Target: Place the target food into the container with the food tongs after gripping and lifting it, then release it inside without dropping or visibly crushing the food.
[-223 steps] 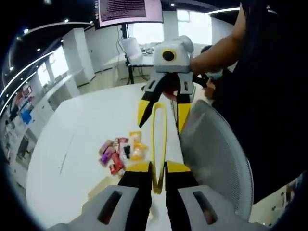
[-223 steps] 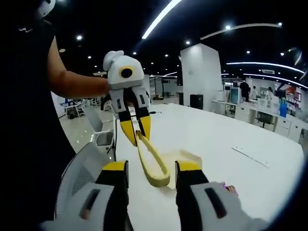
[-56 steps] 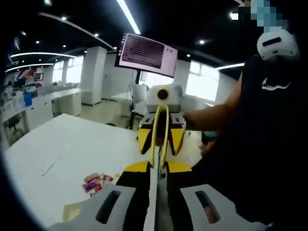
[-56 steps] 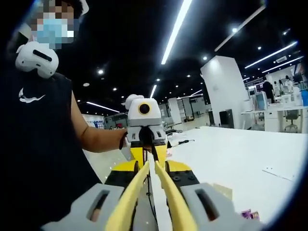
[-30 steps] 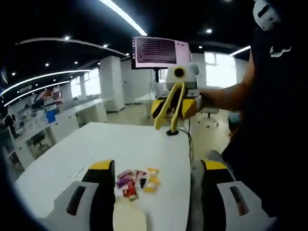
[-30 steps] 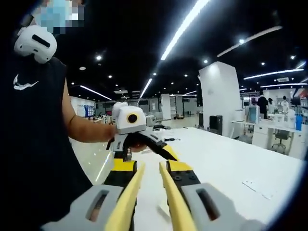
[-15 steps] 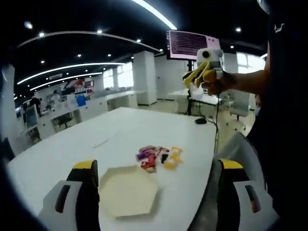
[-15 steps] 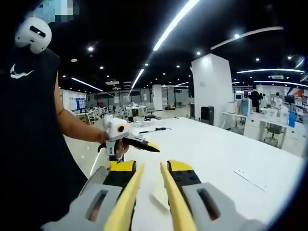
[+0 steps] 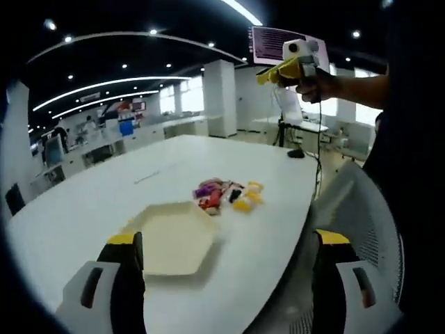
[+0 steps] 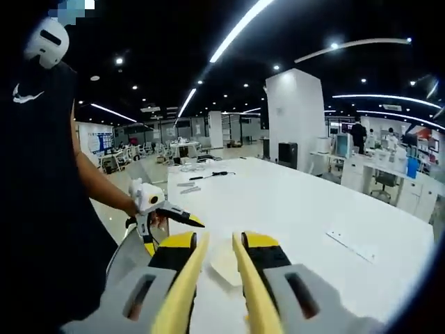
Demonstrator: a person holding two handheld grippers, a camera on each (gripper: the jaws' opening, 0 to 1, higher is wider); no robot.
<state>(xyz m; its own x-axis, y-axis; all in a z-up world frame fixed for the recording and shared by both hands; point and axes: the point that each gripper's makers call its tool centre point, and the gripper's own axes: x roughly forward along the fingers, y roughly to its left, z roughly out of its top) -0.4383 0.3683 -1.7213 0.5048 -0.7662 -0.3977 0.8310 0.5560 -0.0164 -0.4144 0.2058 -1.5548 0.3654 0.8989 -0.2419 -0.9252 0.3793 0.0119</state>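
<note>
A cream hexagonal container (image 9: 170, 240) lies on the white table (image 9: 104, 202), near its front edge. Just beyond it sits a small pile of wrapped food pieces (image 9: 224, 194), pink, red and yellow. My left gripper (image 9: 229, 240) hangs low over the table edge, jaws wide apart and holding nothing. My right gripper (image 9: 270, 72) is up at the top right in a person's hand, with the yellow tongs (image 9: 277, 68) in it. In the right gripper view, the right gripper (image 10: 214, 240) is shut on the yellow tongs (image 10: 182, 289), whose two arms run toward the camera. The left gripper (image 10: 174, 233) shows lower left, open. A corner of the container (image 10: 224, 264) peeks between the jaws.
A grey mesh chair (image 9: 365, 212) stands against the table's near side, right of the left gripper. A cable and small black items (image 10: 208, 175) lie at the table's far end. A paper strip (image 10: 351, 245) lies on the right. The person's dark torso (image 10: 42, 209) fills the left.
The left gripper has let go of the tongs, opened wide and dropped away toward the table. The right gripper keeps the tongs and is now farther off and higher.
</note>
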